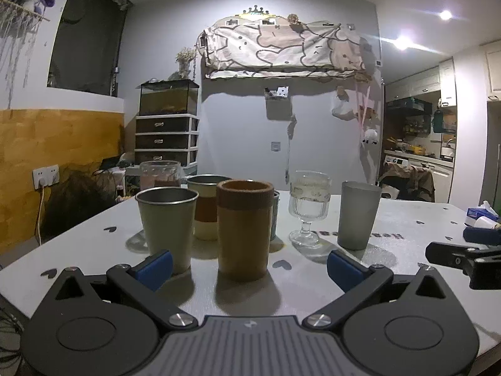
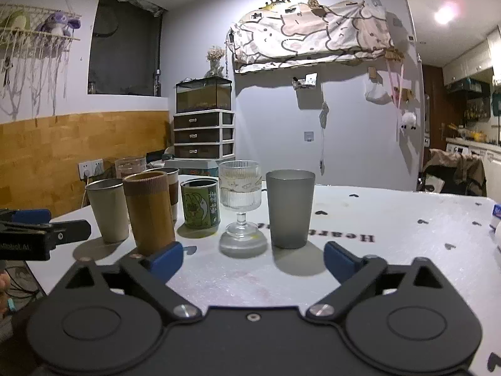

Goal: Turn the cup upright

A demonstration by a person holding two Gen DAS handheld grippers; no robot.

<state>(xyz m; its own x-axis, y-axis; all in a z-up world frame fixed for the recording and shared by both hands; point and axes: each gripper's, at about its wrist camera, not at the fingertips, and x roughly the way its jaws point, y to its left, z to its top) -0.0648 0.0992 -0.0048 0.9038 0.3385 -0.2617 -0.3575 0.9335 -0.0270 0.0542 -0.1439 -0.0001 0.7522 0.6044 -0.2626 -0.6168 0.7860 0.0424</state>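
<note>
Several cups stand upright on the white table (image 1: pixel 407 219). A brown ribbed-top cup (image 1: pixel 244 228) stands just ahead of my left gripper (image 1: pixel 249 268), which is open and empty. Beside it are a grey-green metal cup (image 1: pixel 167 222), a stemmed glass (image 1: pixel 308 210) and a frosted grey cup (image 1: pixel 358 214). In the right wrist view my right gripper (image 2: pixel 253 261) is open and empty, just before the stemmed glass (image 2: pixel 239 200) and the frosted grey cup (image 2: pixel 289 208). The brown cup (image 2: pixel 150 213) and a green printed cup (image 2: pixel 200 203) stand to the left.
A second metal cup with a brown band (image 1: pixel 206 203) and a glass jar (image 1: pixel 159 174) stand behind. A tissue pack (image 1: pixel 480 214) lies at the table's right edge. The right gripper shows in the left wrist view (image 1: pixel 463 257), the left gripper in the right wrist view (image 2: pixel 40 232).
</note>
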